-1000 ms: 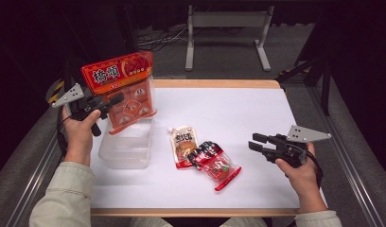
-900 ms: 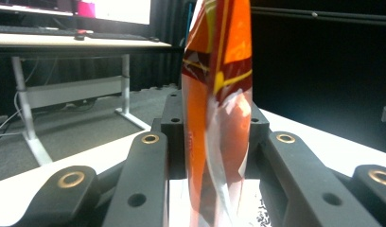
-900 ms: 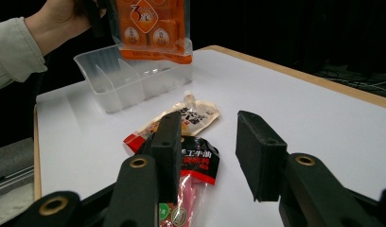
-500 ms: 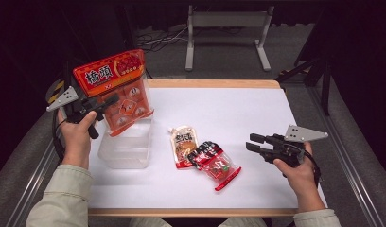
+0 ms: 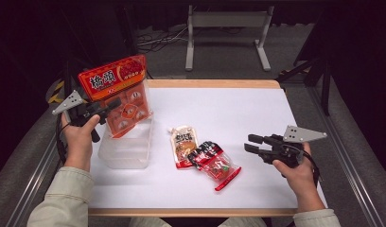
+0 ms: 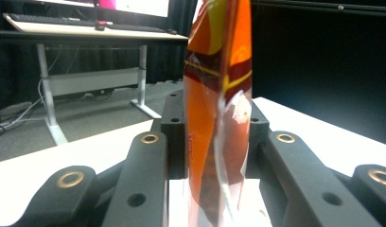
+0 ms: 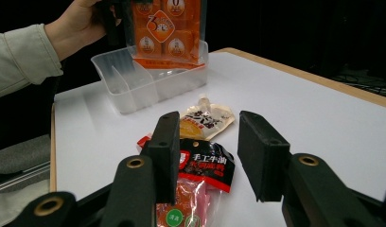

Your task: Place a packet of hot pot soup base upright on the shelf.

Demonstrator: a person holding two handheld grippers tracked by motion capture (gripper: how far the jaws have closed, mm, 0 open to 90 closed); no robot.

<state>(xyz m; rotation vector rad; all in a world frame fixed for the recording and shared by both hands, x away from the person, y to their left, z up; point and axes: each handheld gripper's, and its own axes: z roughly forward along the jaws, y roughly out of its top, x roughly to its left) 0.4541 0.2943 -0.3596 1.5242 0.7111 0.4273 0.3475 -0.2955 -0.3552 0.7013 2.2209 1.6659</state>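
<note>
We are gripping the orange pack upright in the left gripper — hanging it over the bin to drop in. Right gripper, jaws apart and empty, is waiting beside the sachets, right of the bin.

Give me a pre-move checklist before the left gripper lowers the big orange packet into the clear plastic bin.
1. Grip: the left gripper is shut on the big orange printed snack packet, which stands between its jaws in the left gripper view. Ok.
2. Packet over its target: its lower edge hangs at the clear plastic divided bin. Ok.
3. Space in the bin: the compartments seen in the right gripper view look bare. Ok.
4. Packet's lower edge clear of the bin wall or touching it: cannot tell.
5. Right gripper out of the way: open, holding nothing, well off to the side. Ok.
6. Small tan sauce pouch and red-and-black packet lie on the white table, outside the bin. Ok.
</note>
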